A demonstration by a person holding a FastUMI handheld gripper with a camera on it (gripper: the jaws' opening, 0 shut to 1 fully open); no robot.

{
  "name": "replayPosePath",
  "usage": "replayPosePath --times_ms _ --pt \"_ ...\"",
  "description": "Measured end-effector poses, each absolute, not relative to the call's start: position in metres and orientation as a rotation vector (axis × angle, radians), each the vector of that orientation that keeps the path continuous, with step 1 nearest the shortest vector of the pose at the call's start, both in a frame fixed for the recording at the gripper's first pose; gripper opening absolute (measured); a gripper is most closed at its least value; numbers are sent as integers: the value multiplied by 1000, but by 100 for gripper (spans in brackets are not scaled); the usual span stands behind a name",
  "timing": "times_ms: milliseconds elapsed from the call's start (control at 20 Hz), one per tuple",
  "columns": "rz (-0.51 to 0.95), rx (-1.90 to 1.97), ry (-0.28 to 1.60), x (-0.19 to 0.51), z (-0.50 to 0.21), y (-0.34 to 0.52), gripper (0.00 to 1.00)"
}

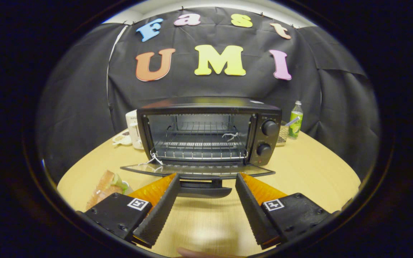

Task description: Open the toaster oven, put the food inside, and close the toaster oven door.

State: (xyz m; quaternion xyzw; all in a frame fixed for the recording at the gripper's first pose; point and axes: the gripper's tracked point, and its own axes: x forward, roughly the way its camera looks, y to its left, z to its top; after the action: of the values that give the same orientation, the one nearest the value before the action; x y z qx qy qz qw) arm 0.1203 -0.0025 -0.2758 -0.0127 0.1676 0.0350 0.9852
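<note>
We list: toaster oven (208,130), glossy black casing, wire metal rack; glass door (197,170); matt wood-grain table (310,168); gripper (206,191) spread, ribbed matt pads (158,211).

The toaster oven (208,130) stands on the table (310,168) straight ahead of the gripper (206,179), whose fingers are spread apart with nothing between them. Its door (197,169) lies folded down toward the fingers, the door handle (204,189) just ahead of the gap between them. A wire rack (199,147) sits inside. Two knobs (269,128) sit on the oven's right side, one above the other. The wrapped sandwich (108,186) lies on the table left of the left finger. A bottle (295,120) stands beyond the oven's right side; a cup (133,129) and small dish (122,139) sit at its left.
</note>
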Motion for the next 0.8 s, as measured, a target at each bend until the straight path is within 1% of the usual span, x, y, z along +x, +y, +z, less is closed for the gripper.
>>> replayPosePath --times_ms 50,200,550,700,800 --pt "59 -27 355 119 -285 -8 100" --pt "82 -18 427 113 -310 -8 100" --pt "156 -5 508 103 -308 -4 100" --pt "239 24 546 96 -298 9 100" --pt "339 82 602 83 -288 30 98"
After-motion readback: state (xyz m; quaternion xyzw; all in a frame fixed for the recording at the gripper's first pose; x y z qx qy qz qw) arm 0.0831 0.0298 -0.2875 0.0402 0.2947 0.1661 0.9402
